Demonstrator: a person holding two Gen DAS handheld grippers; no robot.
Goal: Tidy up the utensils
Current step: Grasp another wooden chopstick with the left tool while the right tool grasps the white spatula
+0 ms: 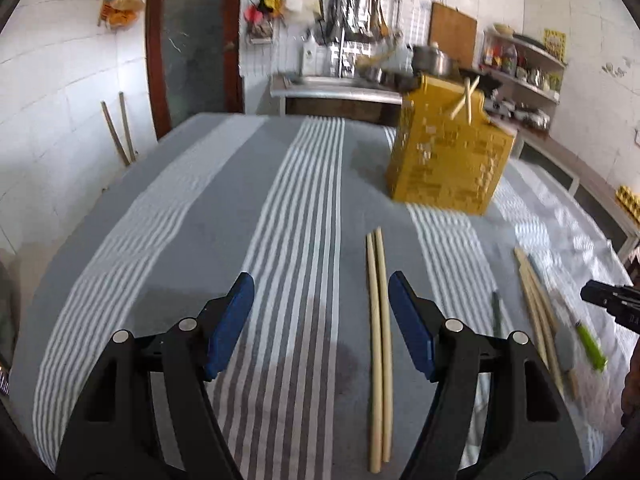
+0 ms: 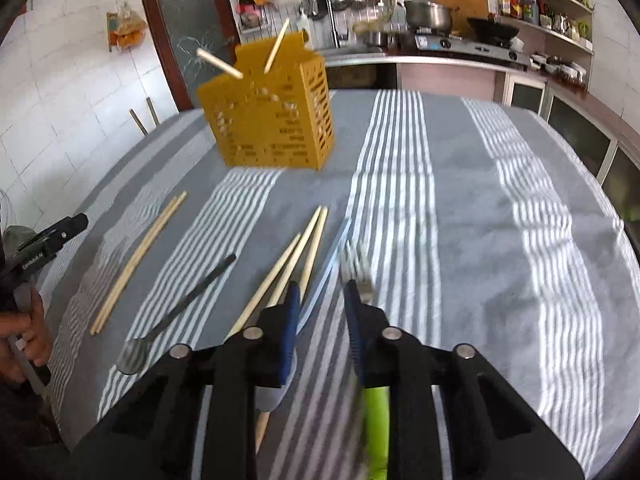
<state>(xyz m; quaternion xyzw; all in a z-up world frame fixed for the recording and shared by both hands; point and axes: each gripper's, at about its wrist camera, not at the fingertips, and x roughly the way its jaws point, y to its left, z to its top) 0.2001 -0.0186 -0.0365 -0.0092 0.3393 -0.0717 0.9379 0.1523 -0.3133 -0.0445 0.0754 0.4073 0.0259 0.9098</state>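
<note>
A yellow perforated utensil holder (image 1: 448, 152) (image 2: 272, 120) stands on the striped cloth with two chopsticks (image 2: 276, 46) sticking out of it. My left gripper (image 1: 321, 280) is open low over the cloth. A pair of chopsticks (image 1: 380, 340) lies between its fingers, close to the right one. My right gripper (image 2: 322, 292) has its jaws a narrow gap apart above a pale blue utensil (image 2: 324, 272). A green-handled fork (image 2: 354, 260) lies beneath its right finger. Nothing is visibly pressed between the pads. Three chopsticks (image 2: 288, 268) and a dark spoon (image 2: 180, 304) lie to its left.
The grey striped cloth (image 2: 500, 220) covers the whole table. Behind the far edge run a kitchen counter with a stove (image 2: 460, 44), pots and a shelf. A person's hand (image 2: 24, 332) holds the left gripper at the left edge of the right wrist view.
</note>
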